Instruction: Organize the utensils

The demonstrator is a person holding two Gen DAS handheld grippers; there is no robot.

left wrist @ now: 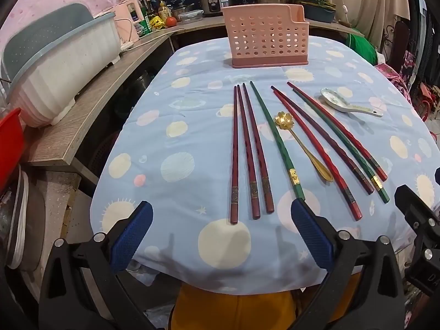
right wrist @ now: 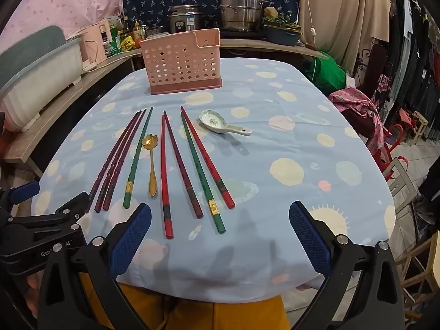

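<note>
At 12 o'clock: chopsticks (left wrist: 249, 151), light, stiff, slick; pinch near banded ends. Left gripper (left wrist: 221, 236) & right gripper (right wrist: 220, 232) spread, empty.

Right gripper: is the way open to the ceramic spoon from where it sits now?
Probably yes. The right gripper is open at the near table edge, and the ceramic spoon lies alone right of the chopsticks, with only bare cloth around it.
</note>
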